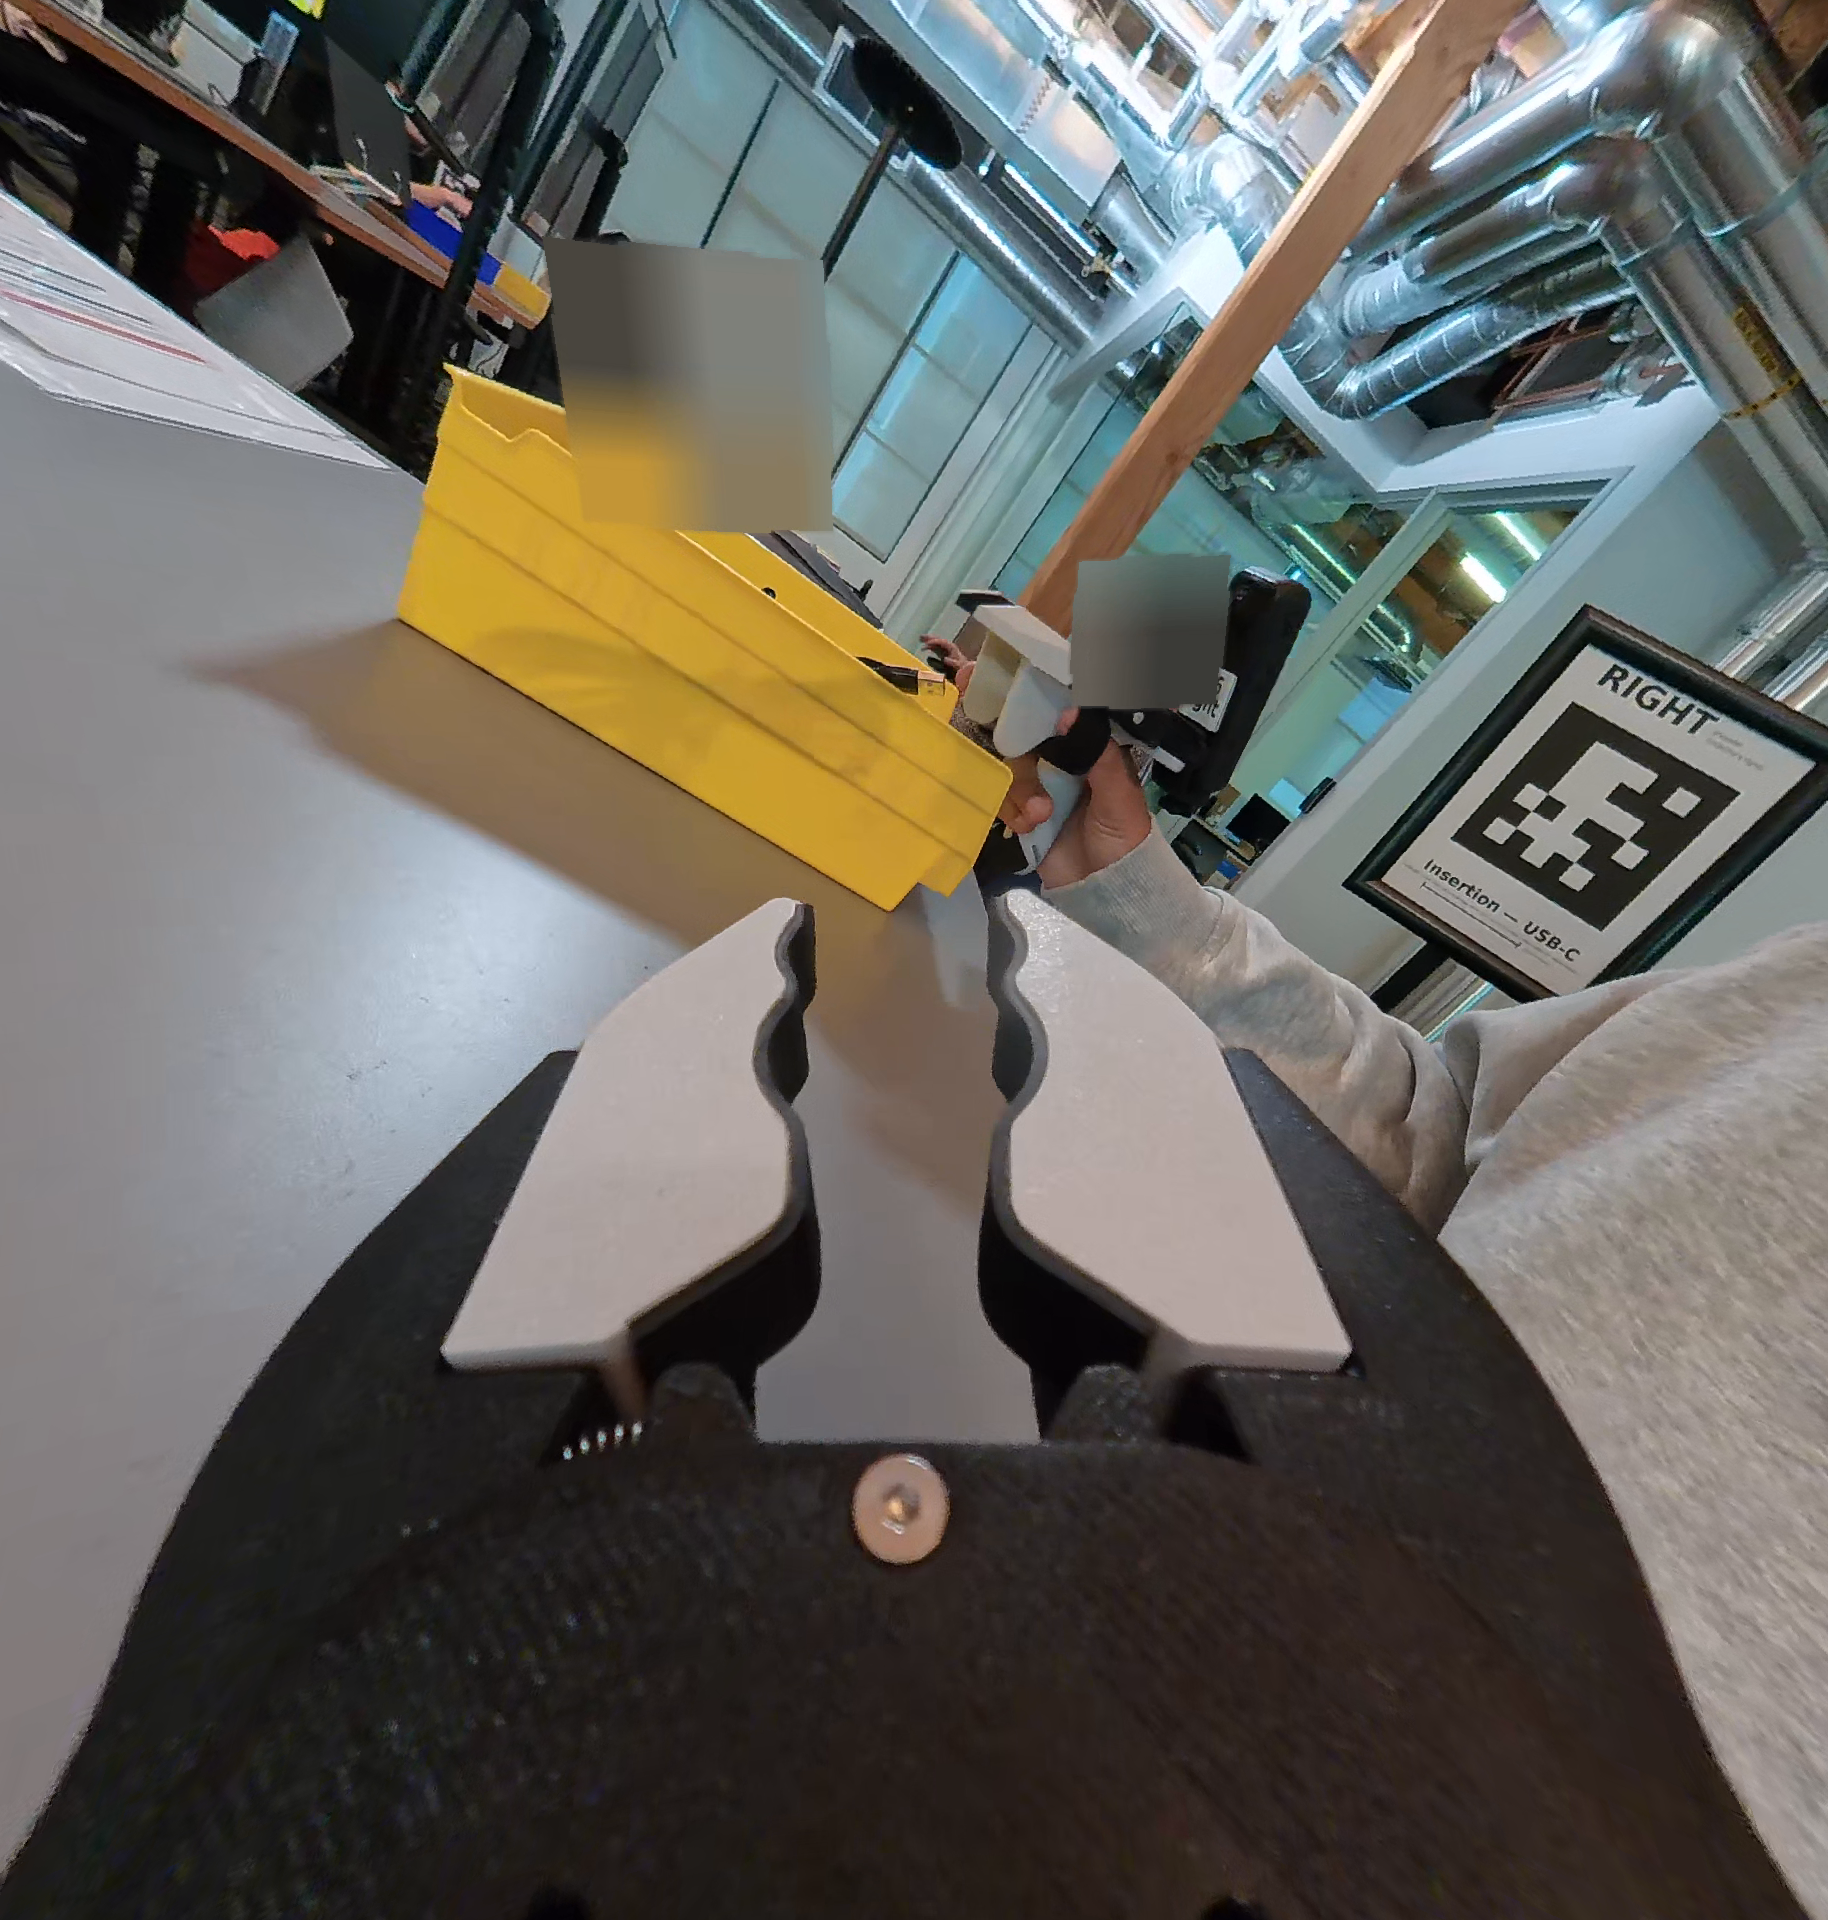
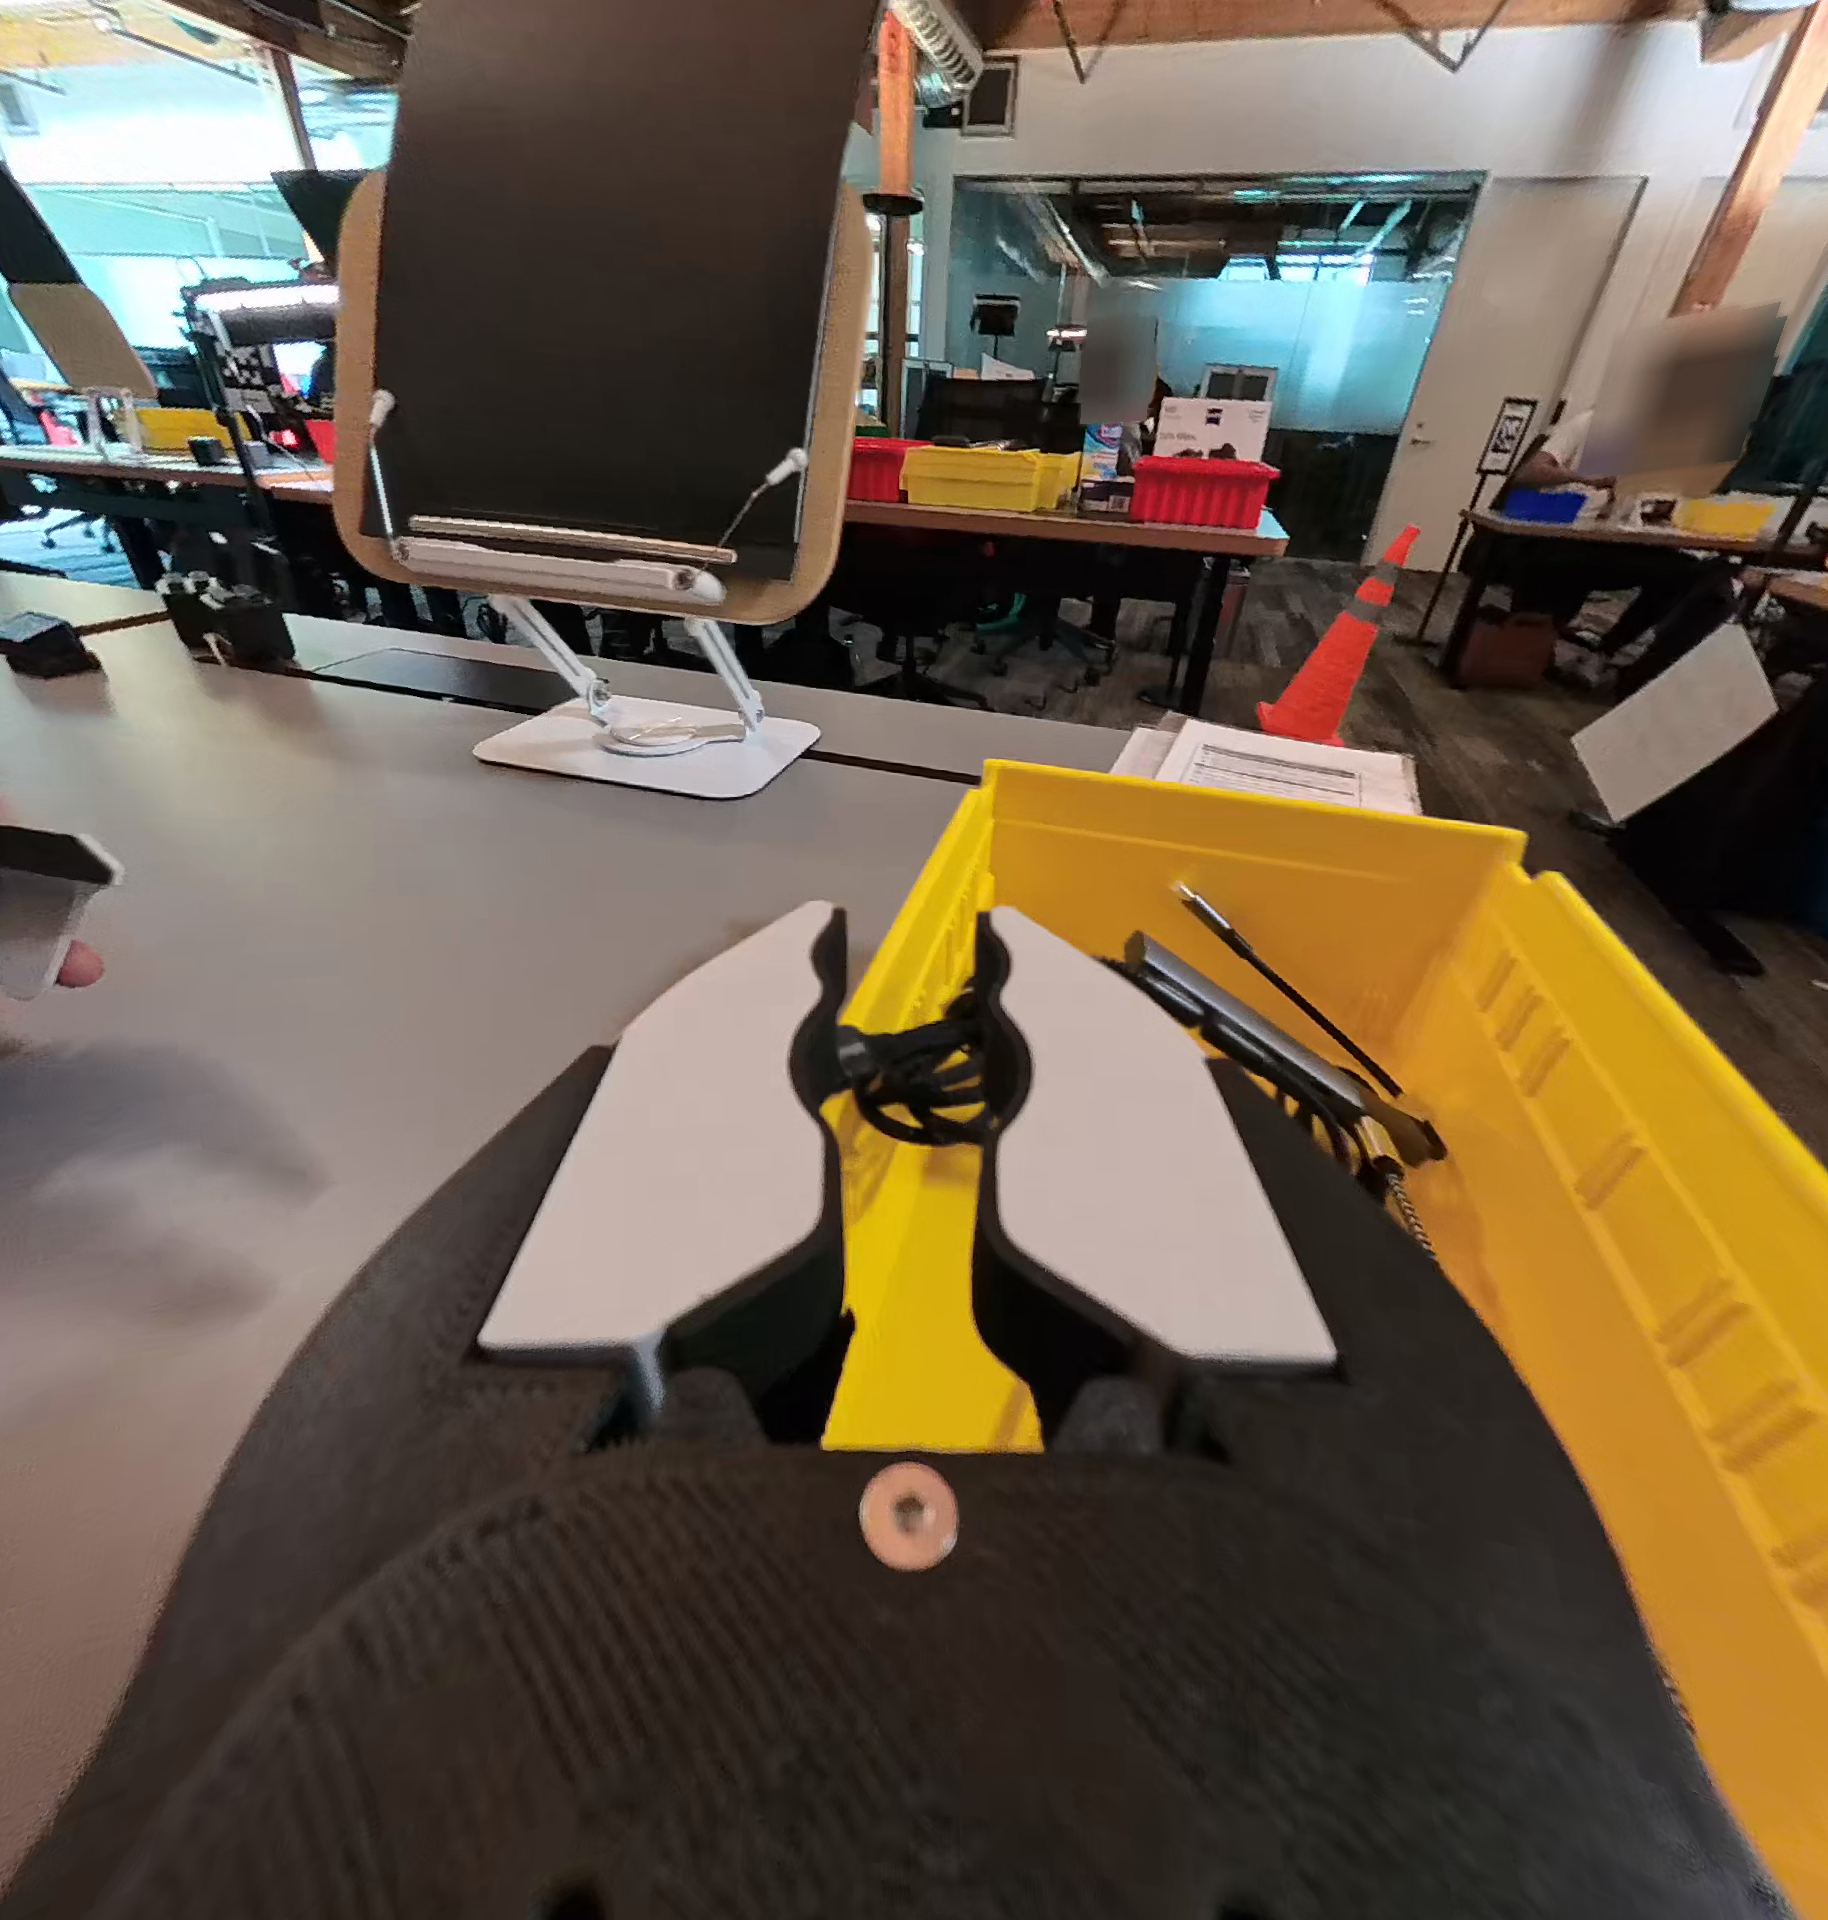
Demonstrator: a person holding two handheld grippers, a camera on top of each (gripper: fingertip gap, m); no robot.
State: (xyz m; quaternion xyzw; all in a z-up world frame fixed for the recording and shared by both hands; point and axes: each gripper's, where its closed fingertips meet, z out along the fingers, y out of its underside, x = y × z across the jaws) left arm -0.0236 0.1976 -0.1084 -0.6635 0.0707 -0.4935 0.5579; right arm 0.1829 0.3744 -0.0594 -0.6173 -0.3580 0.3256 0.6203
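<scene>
My right gripper [image 2: 915,940] hangs over the left wall of a yellow bin [image 2: 1575,1091]. Its fingers are closed in on a small coiled black cable [image 2: 920,1081], which sits in the round notch between them. A grey slim adapter [image 2: 1242,1023] with a braided lead and a thin black rod [image 2: 1294,997] lie in the bin to the right. My left gripper [image 1: 902,935] is open and empty, low over the grey table [image 1: 214,935], a short way in front of the yellow bin [image 1: 681,665]. The right gripper [image 1: 1024,686] shows behind that bin, held by a hand.
A tablet stand [image 2: 598,343] with a white base stands on the table beyond the bin. Papers [image 2: 1274,769] lie behind the bin. A framed marker sign [image 1: 1606,800] stands at the right. A grey sleeve [image 1: 1668,1299] is close beside my left gripper. An orange cone [image 2: 1336,644] stands on the floor. There is about 30 cm between the tips of the two grippers.
</scene>
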